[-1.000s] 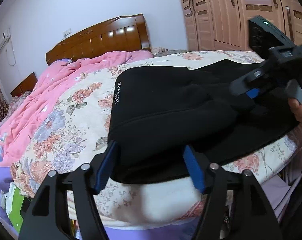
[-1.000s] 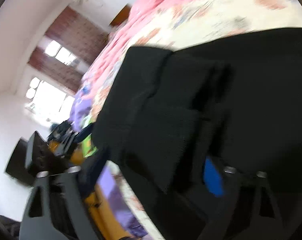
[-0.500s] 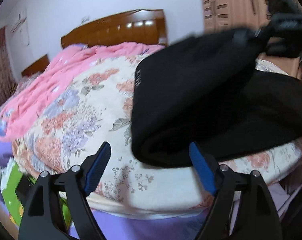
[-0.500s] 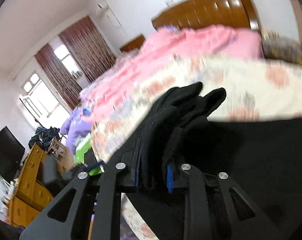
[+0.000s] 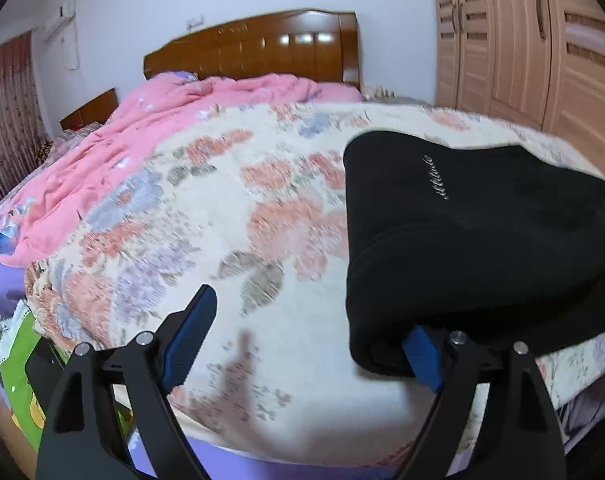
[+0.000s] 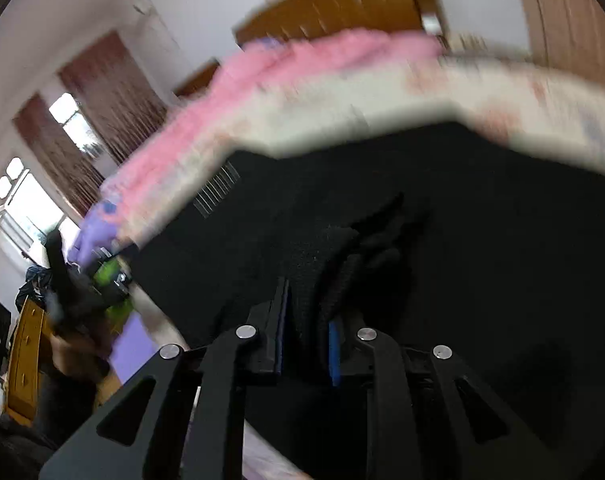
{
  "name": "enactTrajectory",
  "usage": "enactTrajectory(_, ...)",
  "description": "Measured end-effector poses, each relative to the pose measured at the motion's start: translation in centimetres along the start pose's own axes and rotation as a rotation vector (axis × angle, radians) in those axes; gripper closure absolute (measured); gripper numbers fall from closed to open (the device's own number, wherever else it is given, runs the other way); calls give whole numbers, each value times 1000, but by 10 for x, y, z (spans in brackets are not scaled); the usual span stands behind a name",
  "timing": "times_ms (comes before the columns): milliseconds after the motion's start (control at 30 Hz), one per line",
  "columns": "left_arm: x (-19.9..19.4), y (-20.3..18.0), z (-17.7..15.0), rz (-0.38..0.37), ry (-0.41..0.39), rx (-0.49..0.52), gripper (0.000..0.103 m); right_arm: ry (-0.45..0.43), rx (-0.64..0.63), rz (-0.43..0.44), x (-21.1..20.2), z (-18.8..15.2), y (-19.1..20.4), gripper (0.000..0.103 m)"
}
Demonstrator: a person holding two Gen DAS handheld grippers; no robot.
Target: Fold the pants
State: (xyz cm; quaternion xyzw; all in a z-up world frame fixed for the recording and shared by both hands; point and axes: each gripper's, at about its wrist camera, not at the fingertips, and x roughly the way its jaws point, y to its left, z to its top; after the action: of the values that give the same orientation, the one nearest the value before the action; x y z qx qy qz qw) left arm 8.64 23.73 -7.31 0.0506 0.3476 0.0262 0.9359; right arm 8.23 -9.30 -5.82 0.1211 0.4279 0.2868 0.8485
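Right now the right gripper [image 6: 306,344] is clenched on a thick bunch of the black pants [image 6: 442,240], its jaws closing further, with cloth puffing up between the blue pads [image 6: 333,354]. Over on the other side, the left gripper [image 5: 302,344] is released and opening wider; only bedding lies between its jaws, though its right-hand pad [image 5: 422,354] sits against the near corner of the pants [image 5: 482,248].

Those pants lie in a partly folded black bundle on the floral quilt [image 5: 206,216], near the foot edge of the bed, with a pink duvet [image 5: 150,136] heaped behind toward the wooden headboard [image 5: 258,48].

By the look of the fabric, it is soft, thick and fleecy: light enough to lift, limp rather than stiff, and likely to sag or slide open if held at one spot. A grip on the stacked layers at a corner or the folded edge should hold best, with both corners carried together so the fold stays square.
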Motion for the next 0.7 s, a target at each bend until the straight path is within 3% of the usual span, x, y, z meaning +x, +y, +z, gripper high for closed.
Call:
enactTrajectory(67,2,-3,-2,19,6,9,16,-23,43,45,1,-3,-9,85)
enactTrajectory(333,3,3,-2,24,15,-44,15,-43,-16,30,0,3,4,85)
enactTrajectory(533,4,11,-2,22,15,-102,15,-125,-93,38,-18,18,34,85)
enactTrajectory(700,7,11,-6,17,31,-95,14,-22,-40,-5,8,1,8,85)
